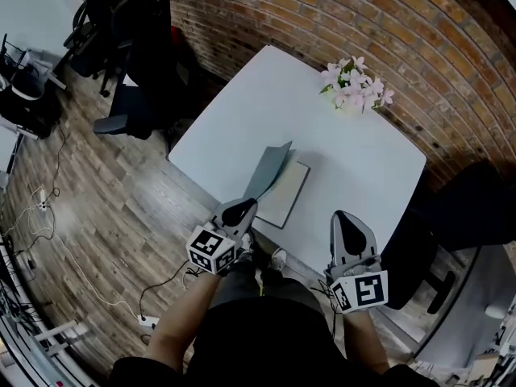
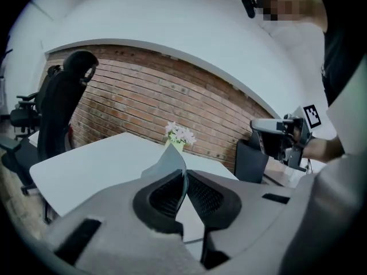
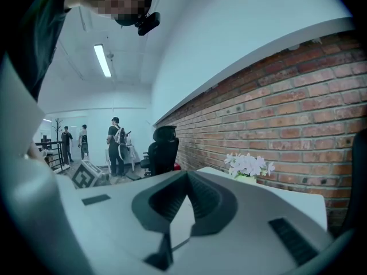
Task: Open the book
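Observation:
A thin book [image 1: 289, 197] lies near the front edge of the white table [image 1: 355, 164]. Its grey cover [image 1: 270, 170] stands lifted, tilted up and to the left, above the pale first page. My left gripper [image 1: 246, 205] is shut on the cover's lower edge. In the left gripper view the cover [image 2: 170, 162] rises as a thin sheet pinched between the pads of the left gripper [image 2: 184, 175]. My right gripper [image 1: 343, 218] hovers at the table's front edge, to the right of the book and apart from it. In its own view the right gripper [image 3: 186, 175] is shut with nothing in it.
A vase of pink flowers [image 1: 356, 87] stands at the table's far edge by the brick wall [image 1: 266, 10]. Black office chairs [image 1: 137, 47] stand to the left and a dark chair [image 1: 463, 208] to the right. Cables [image 1: 48, 216] lie on the wooden floor. People [image 3: 116, 139] stand far off.

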The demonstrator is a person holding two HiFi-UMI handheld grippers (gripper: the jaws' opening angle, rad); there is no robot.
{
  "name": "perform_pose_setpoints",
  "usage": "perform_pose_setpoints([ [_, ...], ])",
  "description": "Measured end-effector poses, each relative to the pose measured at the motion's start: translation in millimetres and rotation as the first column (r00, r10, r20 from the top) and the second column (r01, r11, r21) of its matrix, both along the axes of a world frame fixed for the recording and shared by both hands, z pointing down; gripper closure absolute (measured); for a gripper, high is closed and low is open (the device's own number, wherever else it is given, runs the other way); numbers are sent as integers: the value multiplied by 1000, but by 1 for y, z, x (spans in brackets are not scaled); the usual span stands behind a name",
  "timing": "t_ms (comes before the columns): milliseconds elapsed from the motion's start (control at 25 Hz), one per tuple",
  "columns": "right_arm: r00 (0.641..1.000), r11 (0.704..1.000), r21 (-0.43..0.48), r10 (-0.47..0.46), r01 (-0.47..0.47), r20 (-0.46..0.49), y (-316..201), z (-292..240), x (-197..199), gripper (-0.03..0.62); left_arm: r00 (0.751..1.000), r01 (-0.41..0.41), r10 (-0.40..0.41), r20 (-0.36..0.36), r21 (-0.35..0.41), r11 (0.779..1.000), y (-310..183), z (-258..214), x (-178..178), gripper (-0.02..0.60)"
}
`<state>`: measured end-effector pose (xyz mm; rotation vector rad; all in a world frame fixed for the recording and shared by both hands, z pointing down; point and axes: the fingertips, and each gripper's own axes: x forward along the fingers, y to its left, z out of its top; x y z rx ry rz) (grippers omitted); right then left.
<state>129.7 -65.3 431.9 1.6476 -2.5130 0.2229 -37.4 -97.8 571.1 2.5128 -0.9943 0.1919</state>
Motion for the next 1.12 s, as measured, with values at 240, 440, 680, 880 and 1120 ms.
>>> perform_pose_setpoints([
  [240, 1000, 1000, 8, -13, 14, -12, -7, -5, -15, 580, 974, 192, -198, -112, -64, 979, -22, -1, -66, 542],
  [440, 1000, 1000, 12, -13, 13, -25, -11, -10, -23, 580, 962, 260, -264, -71, -67, 963, -35, 11, -105, 543],
  [680, 999, 1000, 6, 4, -4, -43, -15, -11, -28, 580, 951, 304, -308, -39, -82, 949, -48, 28, -131, 541],
  [880, 998, 1000, -5, 25, -26, -58, -18, -12, -29, 580, 942, 337, -336, 19, -89, 937, -56, 48, -150, 541],
  [1120, 997, 999, -7, 44, -45, -67, -22, -13, -33, 580, 939, 335, -323, 119, -103, 936, -65, 77, -165, 541],
])
